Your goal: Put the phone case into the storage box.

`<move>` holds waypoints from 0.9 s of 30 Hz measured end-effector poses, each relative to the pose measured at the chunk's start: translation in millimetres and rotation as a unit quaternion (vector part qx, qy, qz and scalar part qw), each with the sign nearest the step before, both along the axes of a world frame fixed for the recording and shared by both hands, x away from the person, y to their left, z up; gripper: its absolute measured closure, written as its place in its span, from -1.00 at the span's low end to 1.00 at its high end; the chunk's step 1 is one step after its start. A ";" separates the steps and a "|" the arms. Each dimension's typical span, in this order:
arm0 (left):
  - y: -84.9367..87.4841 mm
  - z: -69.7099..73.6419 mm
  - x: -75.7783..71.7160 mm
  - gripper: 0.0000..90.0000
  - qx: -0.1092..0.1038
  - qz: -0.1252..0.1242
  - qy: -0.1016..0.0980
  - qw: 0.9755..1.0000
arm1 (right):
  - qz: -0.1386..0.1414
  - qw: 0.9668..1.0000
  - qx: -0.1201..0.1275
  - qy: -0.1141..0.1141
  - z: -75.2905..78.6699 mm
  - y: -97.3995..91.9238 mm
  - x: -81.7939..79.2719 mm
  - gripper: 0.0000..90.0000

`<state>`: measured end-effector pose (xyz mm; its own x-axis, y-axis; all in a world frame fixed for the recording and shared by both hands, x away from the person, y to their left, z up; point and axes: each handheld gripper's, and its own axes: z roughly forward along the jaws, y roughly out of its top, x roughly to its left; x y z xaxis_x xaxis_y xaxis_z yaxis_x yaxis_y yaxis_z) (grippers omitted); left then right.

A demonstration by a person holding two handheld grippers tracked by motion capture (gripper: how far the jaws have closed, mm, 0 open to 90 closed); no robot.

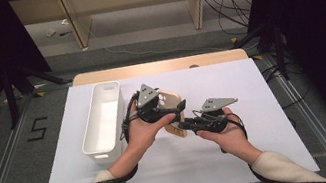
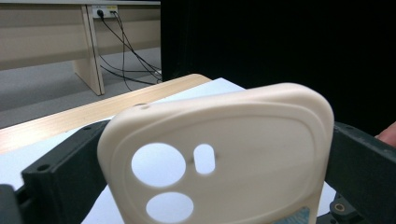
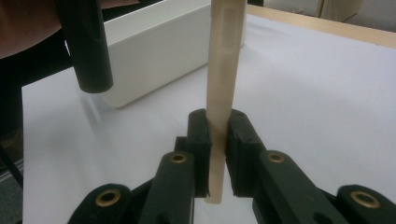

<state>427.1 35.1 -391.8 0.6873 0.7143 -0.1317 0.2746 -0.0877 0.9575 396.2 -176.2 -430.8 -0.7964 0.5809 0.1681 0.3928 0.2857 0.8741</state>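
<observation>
A cream phone case [image 1: 172, 95] with round camera holes stands on edge above the white table cover [image 1: 262, 150]. My right gripper [image 1: 184, 124] is shut on the case's lower edge; in the right gripper view its pads [image 3: 200, 140] pinch the thin case [image 3: 224, 70] from both sides. My left gripper [image 1: 179, 111] comes in from the left with its jaws spread wide. In the left gripper view the case [image 2: 261, 140] stands flat-on between the jaws of my left gripper [image 2: 215, 156], and I see no pad pressing on it. One left finger [image 3: 88, 51] hangs apart from the case.
A long white bin [image 1: 90, 127] lies left of the hands, its wall [image 3: 154, 56] close behind the case. The wooden table edge [image 1: 156, 66] runs along the back. Dark stands and cables flank the table on the floor.
</observation>
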 end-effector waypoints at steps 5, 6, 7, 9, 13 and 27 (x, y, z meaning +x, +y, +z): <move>-1.5 0.0 0.2 -1.00 0.002 0.004 0.000 1.000 | -0.004 1.000 0.001 -0.002 0.1 -0.3 0.1 0.81; -1.5 -0.1 0.5 -1.00 0.004 0.003 -0.001 1.000 | -0.005 1.000 0.000 -0.003 0.2 -0.1 0.1 0.81; -1.9 -0.3 0.6 -1.00 0.004 0.004 0.000 1.000 | -0.005 1.000 0.000 -0.003 0.2 -0.1 0.0 0.81; -2.5 -0.8 0.7 -1.00 0.003 0.004 0.002 1.000 | -0.006 1.000 0.001 -0.003 0.0 0.2 -0.1 0.81; -3.3 -1.8 0.6 -0.95 0.005 0.008 0.001 1.000 | -0.006 1.000 0.002 -0.004 -0.2 0.6 -0.2 0.81; -2.8 -1.4 0.1 -0.82 -0.002 0.004 0.001 1.000 | -0.009 1.000 0.004 -0.006 -0.8 0.5 0.5 0.80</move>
<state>427.2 32.3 -393.2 0.6810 0.7195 -0.1360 0.2767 -0.0810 0.9575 396.7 -175.7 -431.6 -0.7882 0.5936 0.1626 0.3871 0.2727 0.8808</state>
